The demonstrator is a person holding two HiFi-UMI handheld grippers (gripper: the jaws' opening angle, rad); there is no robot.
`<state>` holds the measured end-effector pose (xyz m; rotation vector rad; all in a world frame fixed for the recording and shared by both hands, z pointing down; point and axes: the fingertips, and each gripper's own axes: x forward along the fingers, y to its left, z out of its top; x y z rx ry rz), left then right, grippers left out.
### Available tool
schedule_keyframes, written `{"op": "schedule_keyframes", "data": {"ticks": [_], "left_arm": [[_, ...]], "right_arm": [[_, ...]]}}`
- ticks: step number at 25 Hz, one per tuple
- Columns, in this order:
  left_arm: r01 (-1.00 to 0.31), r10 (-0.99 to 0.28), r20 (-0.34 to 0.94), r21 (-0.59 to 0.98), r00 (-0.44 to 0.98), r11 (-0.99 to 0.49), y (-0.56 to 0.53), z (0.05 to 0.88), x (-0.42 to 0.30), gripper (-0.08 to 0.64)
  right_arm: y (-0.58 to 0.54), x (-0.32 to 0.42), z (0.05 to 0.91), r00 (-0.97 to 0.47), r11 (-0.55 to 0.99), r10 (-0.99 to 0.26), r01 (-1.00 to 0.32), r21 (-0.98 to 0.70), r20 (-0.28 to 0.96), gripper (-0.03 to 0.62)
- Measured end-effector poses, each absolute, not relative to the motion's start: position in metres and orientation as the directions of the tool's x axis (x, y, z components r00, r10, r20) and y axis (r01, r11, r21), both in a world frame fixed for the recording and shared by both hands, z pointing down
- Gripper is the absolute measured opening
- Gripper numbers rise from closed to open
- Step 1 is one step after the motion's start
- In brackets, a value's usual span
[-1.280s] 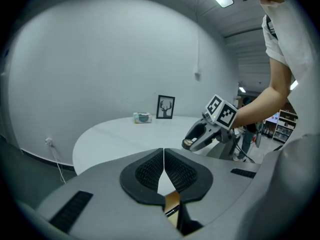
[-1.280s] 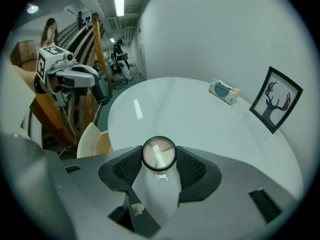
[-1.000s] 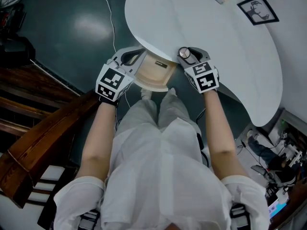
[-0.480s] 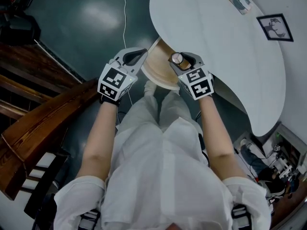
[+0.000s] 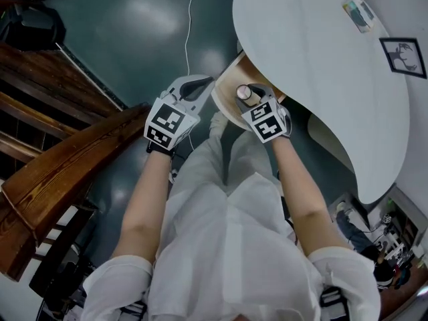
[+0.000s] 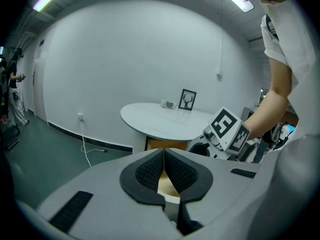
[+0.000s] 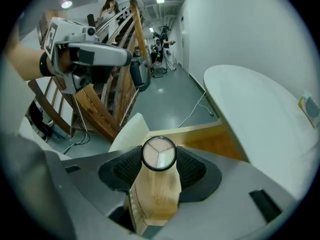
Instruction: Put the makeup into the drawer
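Steady now, the round black-rimmed makeup compact (image 7: 159, 154) was clamped in the right gripper (image 7: 159, 170), the left gripper (image 6: 163, 171) clenched empty, and could be jarred loose if the wooden drawer (image 7: 215, 139) rim were clipped.

The head view looks steeply down from well above the table (image 5: 314, 65), taking in its near edge and the floor (image 5: 134, 39). The left gripper view sits low, a little off the table, facing it almost level, with the wall (image 6: 125, 59) behind. The right gripper view hangs close beside the table, tilted down over the drawer (image 7: 215, 143). All three share table and drawer.
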<state>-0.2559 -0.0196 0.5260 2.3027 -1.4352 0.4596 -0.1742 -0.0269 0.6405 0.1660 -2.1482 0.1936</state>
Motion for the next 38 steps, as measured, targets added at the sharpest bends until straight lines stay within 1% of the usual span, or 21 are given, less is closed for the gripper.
{"op": "schedule_keyframes", "data": {"ticks": [5, 11, 20, 29, 34, 38], "left_arm": [[-0.906, -0.768, 0.484, 0.165, 0.419, -0.390, -0.011, 0.543, -0.263, 0.018], [-0.907, -0.773, 0.476, 0.176, 0.419, -0.383, -0.014, 0.559, -0.269, 0.018], [-0.910, -0.789, 0.454, 0.177, 0.413, -0.375, -0.025, 0.564, -0.271, 0.018], [-0.912, -0.788, 0.460, 0.178, 0.409, -0.369, -0.022, 0.566, -0.271, 0.018], [-0.913, -0.788, 0.462, 0.173, 0.407, -0.370, -0.024, 0.559, -0.273, 0.018], [-0.912, -0.789, 0.460, 0.167, 0.407, -0.374, -0.026, 0.549, -0.275, 0.018]], "right_arm": [[-0.030, -0.186, 0.691, -0.523, 0.987, -0.031, -0.152, -0.057, 0.852, 0.213], [-0.036, -0.201, 0.747, -0.494, 0.995, -0.003, -0.086, -0.046, 0.869, 0.213], [-0.040, -0.210, 0.795, -0.448, 1.000, 0.018, -0.010, -0.025, 0.894, 0.213], [-0.040, -0.210, 0.806, -0.399, 0.998, 0.019, 0.055, 0.003, 0.917, 0.213], [-0.042, -0.211, 0.788, -0.412, 0.999, 0.029, 0.033, -0.017, 0.911, 0.222], [-0.039, -0.207, 0.762, -0.443, 0.999, 0.021, -0.021, -0.034, 0.896, 0.221]]}}
